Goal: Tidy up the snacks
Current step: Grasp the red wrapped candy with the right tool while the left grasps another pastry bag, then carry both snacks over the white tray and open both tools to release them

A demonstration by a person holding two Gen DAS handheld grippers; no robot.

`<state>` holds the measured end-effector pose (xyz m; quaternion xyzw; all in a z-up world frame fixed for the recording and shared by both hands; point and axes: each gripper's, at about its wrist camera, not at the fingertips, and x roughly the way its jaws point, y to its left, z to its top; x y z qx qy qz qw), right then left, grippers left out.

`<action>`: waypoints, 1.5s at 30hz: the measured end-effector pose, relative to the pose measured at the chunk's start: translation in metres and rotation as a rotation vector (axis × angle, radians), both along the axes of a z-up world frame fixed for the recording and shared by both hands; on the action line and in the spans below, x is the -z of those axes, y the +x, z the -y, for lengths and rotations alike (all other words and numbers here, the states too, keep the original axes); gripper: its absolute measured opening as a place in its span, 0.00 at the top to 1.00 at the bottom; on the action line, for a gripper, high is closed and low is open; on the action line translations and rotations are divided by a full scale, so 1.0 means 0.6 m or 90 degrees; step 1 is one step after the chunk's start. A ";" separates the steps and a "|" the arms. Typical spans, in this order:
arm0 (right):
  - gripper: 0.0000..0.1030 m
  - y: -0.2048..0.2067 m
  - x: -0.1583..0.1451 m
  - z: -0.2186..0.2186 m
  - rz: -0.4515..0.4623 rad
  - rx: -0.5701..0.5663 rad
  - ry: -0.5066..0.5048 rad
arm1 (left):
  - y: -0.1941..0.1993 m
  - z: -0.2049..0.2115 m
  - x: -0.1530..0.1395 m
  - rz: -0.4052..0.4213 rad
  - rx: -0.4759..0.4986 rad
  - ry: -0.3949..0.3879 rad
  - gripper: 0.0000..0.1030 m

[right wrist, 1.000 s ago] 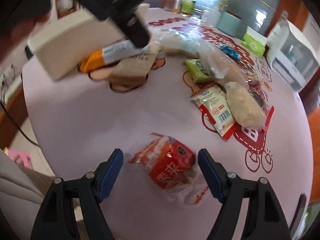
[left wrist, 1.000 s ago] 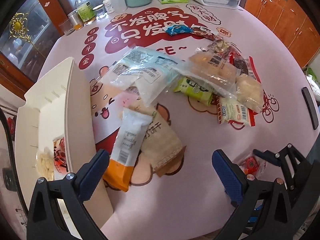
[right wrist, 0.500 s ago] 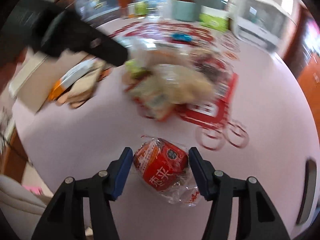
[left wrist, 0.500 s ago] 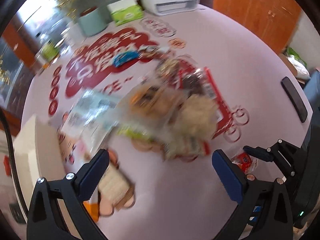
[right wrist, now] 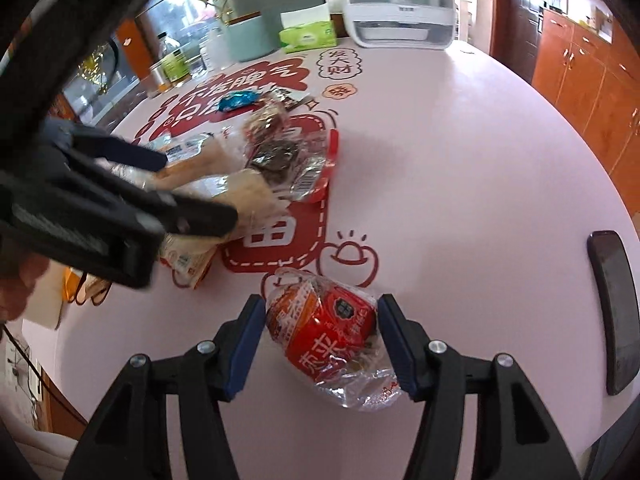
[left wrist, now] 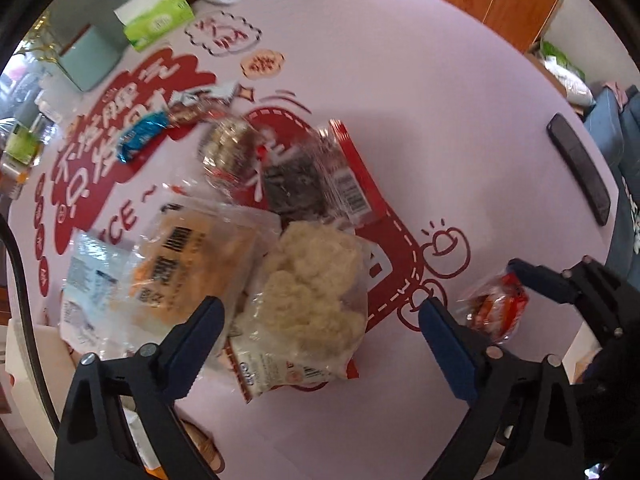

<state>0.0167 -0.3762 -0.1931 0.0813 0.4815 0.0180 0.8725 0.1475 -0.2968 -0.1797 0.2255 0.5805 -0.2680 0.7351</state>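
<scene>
Two grippers work over a pink table (right wrist: 460,160). On the left, the left gripper (left wrist: 320,328) hangs spread wide, jaws just narrowing slightly, over a clear bag of pale puffed snacks (left wrist: 316,280). Rightward, the right gripper (right wrist: 320,340) pinches a red snack packet (right wrist: 332,336) resting on the table.
</scene>
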 end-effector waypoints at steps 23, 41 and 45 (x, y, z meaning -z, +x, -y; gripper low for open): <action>0.43 -0.001 -0.025 -0.014 0.014 -0.002 0.003 | -0.028 -0.077 -0.028 0.021 -0.063 -0.031 0.46; 0.43 0.040 -0.149 -0.281 0.091 -0.197 -0.001 | -0.131 -0.440 -0.185 0.107 -0.236 -0.062 0.46; 0.43 0.047 -0.177 -0.370 0.110 -0.255 0.006 | -0.150 -0.554 -0.192 0.115 -0.310 -0.055 0.46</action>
